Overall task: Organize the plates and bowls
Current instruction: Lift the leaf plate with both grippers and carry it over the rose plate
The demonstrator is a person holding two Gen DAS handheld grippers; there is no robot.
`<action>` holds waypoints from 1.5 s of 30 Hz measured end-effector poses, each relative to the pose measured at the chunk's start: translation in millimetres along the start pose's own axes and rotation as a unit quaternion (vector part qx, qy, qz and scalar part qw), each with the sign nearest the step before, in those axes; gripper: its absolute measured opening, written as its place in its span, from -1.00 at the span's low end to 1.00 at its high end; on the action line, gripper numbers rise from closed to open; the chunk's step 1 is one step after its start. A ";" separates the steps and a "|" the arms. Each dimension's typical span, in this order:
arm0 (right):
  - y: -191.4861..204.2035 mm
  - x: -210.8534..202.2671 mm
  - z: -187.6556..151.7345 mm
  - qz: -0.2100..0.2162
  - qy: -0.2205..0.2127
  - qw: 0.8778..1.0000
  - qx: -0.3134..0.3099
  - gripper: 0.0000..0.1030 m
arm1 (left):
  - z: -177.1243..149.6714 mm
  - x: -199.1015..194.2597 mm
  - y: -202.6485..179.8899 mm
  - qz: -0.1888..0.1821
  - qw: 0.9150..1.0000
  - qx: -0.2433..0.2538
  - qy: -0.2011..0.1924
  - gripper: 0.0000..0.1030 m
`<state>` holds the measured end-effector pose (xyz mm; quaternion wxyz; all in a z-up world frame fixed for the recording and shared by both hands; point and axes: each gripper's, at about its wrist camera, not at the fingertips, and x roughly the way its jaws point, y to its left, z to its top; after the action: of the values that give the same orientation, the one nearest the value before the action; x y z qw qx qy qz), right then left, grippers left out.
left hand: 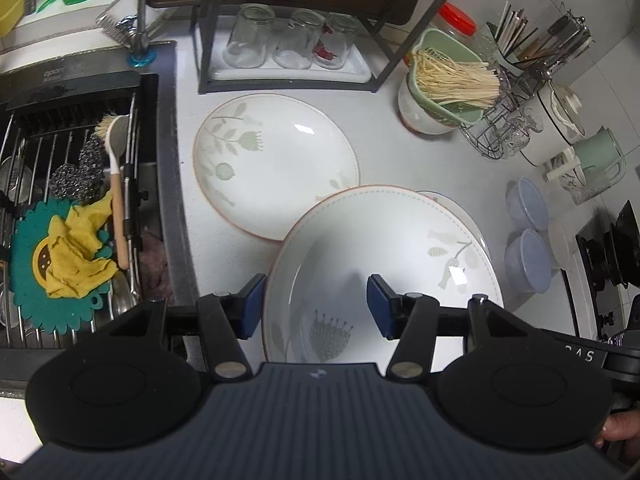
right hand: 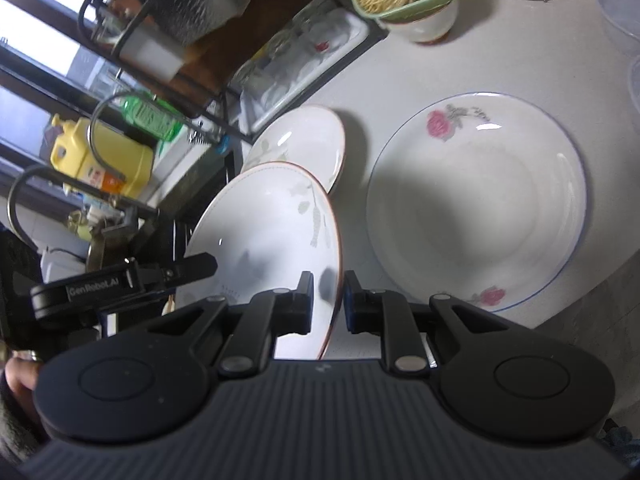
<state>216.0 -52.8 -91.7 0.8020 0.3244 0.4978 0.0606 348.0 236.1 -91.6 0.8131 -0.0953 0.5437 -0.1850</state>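
Note:
A white leaf-pattern plate (right hand: 268, 224) with a brown rim is tilted and lifted off the counter. My right gripper (right hand: 327, 300) is shut on its rim. It also shows in the left wrist view (left hand: 384, 256), where my left gripper (left hand: 316, 306) is open, one finger on either side of its near edge. A second leaf-pattern plate (left hand: 276, 164) lies flat on the counter behind it, and shows in the right view (right hand: 304, 140) too. A rose-pattern plate (right hand: 476, 200) lies flat to the right, partly hidden under the lifted plate in the left view.
A sink (left hand: 80, 200) with a drain rack, scrubbers and a yellow cloth is to the left. A black rack with upturned glasses (left hand: 288, 40) stands at the back. A green strainer of noodles (left hand: 448, 80), utensil holders, lidded plastic bowls (left hand: 528, 240) and a stove (left hand: 608, 256) are to the right.

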 end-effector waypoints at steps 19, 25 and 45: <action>-92.9 -10.3 73.2 0.018 0.020 0.999 -0.025 -0.64 | 6.2 77.7 -81.7 0.014 0.998 -0.056 0.019 0.15; -114.4 13.4 83.7 0.020 0.058 0.997 -0.038 -0.64 | 1.0 109.8 -89.1 0.047 0.996 -0.059 0.044 0.15; -150.0 49.3 101.0 0.004 0.100 0.994 -0.044 -0.64 | 15.0 153.3 -109.1 0.111 0.990 -0.037 0.083 0.15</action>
<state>291.2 -195.9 -186.5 0.7617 0.2833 0.5708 0.1174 392.4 73.7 -177.1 0.7768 -0.0483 0.6227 -0.0807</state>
